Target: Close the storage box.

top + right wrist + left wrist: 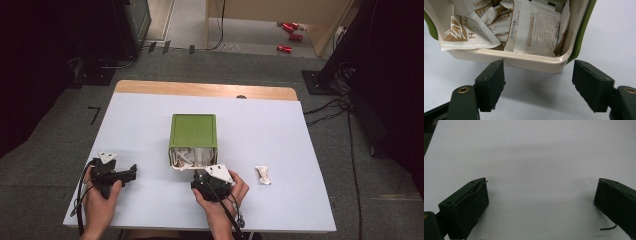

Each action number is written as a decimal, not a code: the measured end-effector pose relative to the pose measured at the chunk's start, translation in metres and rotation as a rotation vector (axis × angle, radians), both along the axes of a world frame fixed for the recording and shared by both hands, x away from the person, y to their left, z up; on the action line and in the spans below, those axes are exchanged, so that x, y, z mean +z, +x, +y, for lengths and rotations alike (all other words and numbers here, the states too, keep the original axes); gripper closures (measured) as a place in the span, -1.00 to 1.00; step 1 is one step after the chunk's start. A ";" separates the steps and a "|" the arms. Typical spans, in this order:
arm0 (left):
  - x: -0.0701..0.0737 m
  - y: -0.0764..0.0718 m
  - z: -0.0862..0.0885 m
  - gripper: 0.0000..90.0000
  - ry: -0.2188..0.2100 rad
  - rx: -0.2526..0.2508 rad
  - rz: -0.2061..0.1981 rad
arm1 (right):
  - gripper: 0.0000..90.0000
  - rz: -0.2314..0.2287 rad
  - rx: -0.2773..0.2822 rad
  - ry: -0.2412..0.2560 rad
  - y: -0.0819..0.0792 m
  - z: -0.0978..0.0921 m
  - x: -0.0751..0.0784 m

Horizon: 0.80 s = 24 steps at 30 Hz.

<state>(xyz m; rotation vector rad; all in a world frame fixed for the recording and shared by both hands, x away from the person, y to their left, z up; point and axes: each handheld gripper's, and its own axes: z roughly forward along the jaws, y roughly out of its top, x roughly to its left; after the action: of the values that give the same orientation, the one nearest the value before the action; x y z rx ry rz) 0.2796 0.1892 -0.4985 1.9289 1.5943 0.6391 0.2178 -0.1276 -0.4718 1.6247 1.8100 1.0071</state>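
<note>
right claw (pixel 200 176) near centre of the table (pixel 280 200), jaws spread wide and empty, right at the open mouth of the green box (pixel 193 131) lying on its side mid-table. left claw (pixel 131 173) open too, idle near left. sachets (pixel 534 30) inside look light, thin, floppy, slick; best to pinch one by a flat edge. stray sachet (pixel 263 174) lies right of the box.

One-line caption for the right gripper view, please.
Open right tongs poised at the cream rim of the green box lying on its side, stuffed with white sachets.
</note>
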 end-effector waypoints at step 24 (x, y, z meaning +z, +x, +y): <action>0.000 0.000 0.000 -1.00 0.001 0.000 -0.001 | -0.68 -0.003 0.090 -0.006 -0.003 -0.014 0.015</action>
<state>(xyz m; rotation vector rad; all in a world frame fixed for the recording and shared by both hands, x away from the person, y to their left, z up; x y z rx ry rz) 0.2796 0.1892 -0.4985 1.9292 1.5937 0.6403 0.2152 -0.1412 -0.4569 1.5497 1.8970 1.0414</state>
